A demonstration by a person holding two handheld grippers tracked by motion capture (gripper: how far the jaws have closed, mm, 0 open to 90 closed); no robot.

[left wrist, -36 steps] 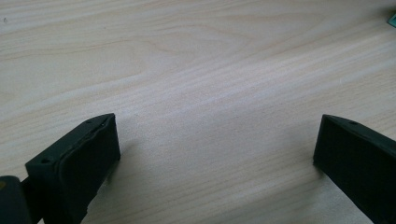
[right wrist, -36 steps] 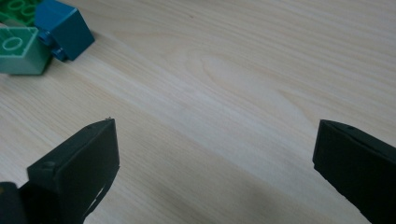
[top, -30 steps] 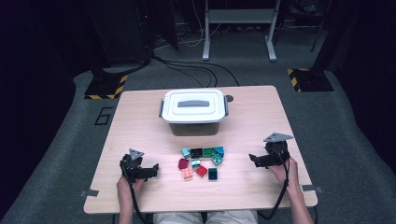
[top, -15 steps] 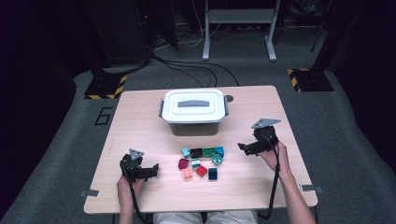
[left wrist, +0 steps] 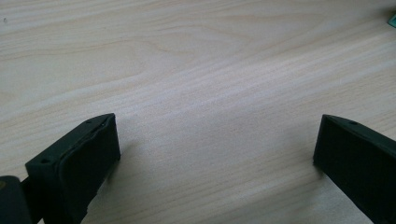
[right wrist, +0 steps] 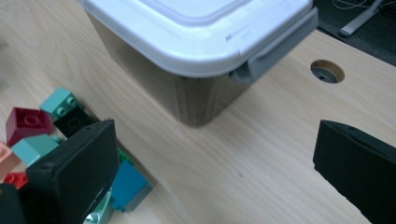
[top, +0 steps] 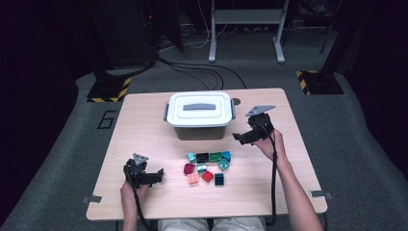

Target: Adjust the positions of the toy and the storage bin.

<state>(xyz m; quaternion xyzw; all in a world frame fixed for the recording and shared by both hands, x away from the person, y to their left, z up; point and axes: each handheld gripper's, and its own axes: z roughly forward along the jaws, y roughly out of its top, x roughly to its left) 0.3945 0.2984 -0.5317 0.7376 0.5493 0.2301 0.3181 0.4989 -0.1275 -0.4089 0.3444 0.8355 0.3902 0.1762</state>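
Two grippers wide apart in my hands, right gripper [top: 239, 136] just beside the box [top: 200, 115] with its white lid on, left gripper [top: 157, 175] low near the blocks [top: 207, 166], in front of the box

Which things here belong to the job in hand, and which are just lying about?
Job:
right tongs, open
lidded box
toy bricks

Lying about:
left tongs, open over bare table
floor cables
metal stand
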